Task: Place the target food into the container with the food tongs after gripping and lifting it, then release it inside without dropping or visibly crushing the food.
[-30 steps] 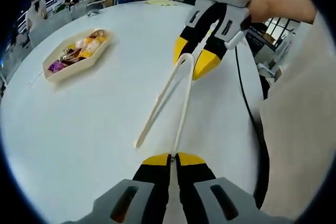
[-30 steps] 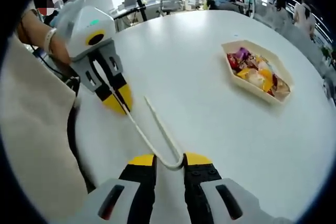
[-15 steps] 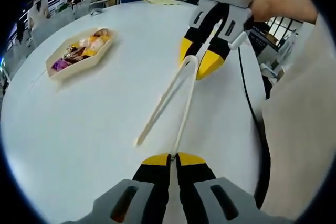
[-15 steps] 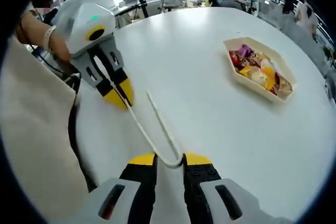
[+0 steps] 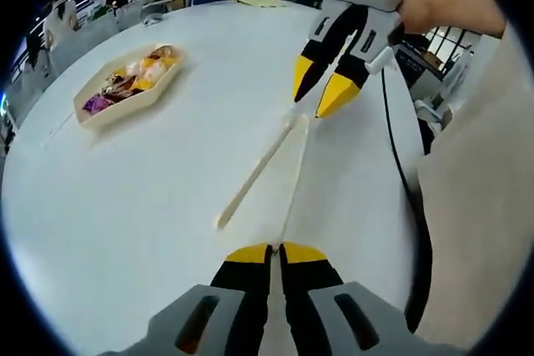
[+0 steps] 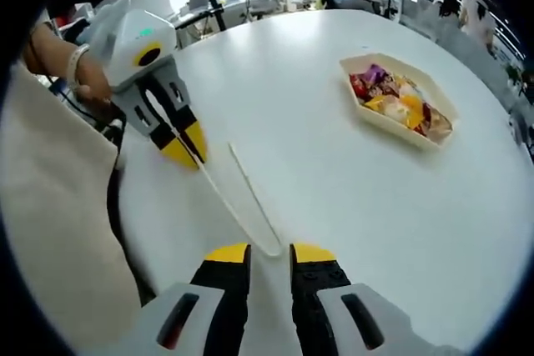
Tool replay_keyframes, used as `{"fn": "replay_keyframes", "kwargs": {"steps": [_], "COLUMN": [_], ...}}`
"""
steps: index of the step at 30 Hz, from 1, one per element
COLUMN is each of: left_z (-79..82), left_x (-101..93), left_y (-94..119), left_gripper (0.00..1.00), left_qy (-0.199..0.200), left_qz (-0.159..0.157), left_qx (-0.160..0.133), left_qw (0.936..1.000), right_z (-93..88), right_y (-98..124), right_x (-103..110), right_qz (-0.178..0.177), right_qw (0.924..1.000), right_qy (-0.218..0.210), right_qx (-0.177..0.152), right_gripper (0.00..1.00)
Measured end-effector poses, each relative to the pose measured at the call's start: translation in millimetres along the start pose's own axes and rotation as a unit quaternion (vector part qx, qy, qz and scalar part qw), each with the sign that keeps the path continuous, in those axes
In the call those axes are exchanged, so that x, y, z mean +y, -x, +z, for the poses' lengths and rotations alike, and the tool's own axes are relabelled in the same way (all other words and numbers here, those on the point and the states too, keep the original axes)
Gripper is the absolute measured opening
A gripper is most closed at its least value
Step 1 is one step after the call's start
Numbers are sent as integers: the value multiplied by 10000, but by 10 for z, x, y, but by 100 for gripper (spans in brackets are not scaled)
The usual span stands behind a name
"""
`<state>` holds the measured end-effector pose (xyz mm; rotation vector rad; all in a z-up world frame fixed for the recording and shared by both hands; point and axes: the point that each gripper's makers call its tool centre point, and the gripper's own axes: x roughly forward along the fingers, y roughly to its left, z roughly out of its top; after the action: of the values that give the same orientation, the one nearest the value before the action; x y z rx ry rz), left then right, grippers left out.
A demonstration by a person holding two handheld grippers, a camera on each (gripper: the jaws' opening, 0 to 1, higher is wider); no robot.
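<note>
The snacks in the tray, well beyond the left gripper's fingers, are too small to name; they read as bright wrappers. The end of the tongs disappears between those fingers. The tabletop is cut off beside the right gripper's fingers.

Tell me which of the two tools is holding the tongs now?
The left tool: its jaws are shut on one tip of the tongs. The right tool is open, off them.
</note>
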<state>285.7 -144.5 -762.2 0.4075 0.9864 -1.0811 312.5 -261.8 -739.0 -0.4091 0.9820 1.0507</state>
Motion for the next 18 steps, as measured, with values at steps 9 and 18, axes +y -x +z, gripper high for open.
{"fn": "replay_keyframes", "kwargs": {"steps": [9,18], "left_z": [-42,-139], "left_x": [-89,-49], "left_y": [27,139], "left_gripper": [3,11], "left_qy": [-44,-7], "left_qz": [-84,-21], "left_qx": [-69,-65], "left_qw": [9999,10000], "right_z": [-82,-245], "right_y": [267,346], "right_x": [-61,49], "right_qz": [-390,-539], "right_qw": [9977,9924], "right_qy": [-472,-975], "right_qx": [-283,-520], "right_gripper": [18,18]}}
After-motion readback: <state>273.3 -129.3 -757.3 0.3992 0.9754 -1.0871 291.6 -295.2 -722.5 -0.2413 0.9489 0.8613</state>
